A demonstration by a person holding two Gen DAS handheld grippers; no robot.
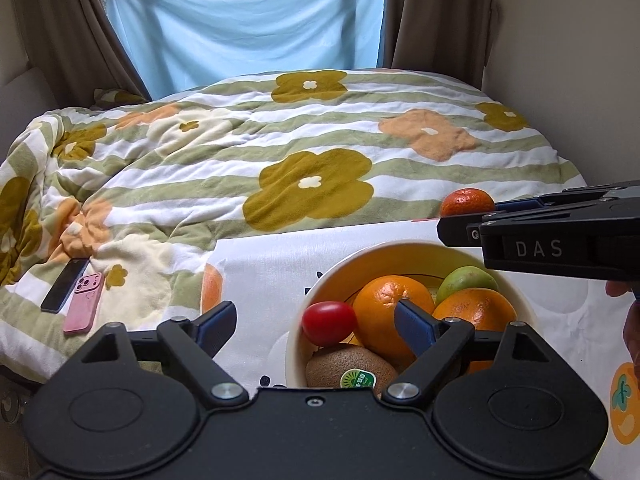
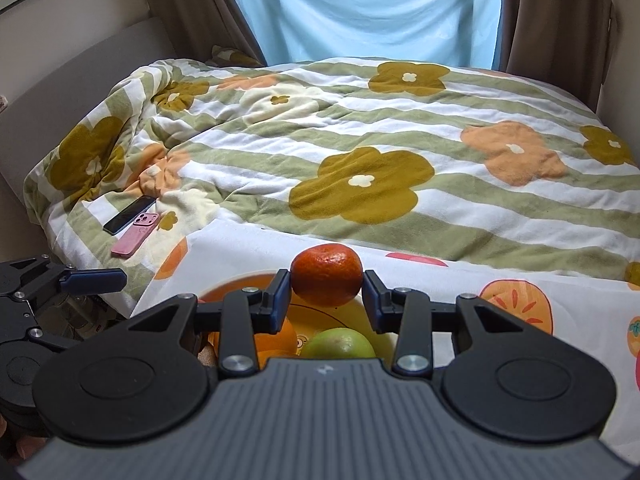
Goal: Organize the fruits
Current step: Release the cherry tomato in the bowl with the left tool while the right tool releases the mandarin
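A white bowl (image 1: 362, 254) with a yellow inside stands on a fruit-print cloth. It holds two oranges (image 1: 394, 308), a green fruit (image 1: 466, 280) and a kiwi (image 1: 352, 368) with a sticker. A small red tomato (image 1: 329, 322) sits at the bowl's left rim, between the fingers of my left gripper (image 1: 316, 322), which is open and not touching it. My right gripper (image 2: 326, 286) is shut on a dark orange mandarin (image 2: 326, 274) and holds it over the bowl (image 2: 236, 286), above the green fruit (image 2: 338, 344). In the left wrist view the mandarin (image 1: 467, 202) shows at the right.
The fruit-print cloth (image 1: 260, 272) covers the surface under the bowl. Behind it lies a bed with a flowered striped quilt (image 1: 312, 152). A dark phone (image 1: 66, 286) and a pink phone (image 1: 84, 302) rest on the quilt at the left. Curtains hang at the back.
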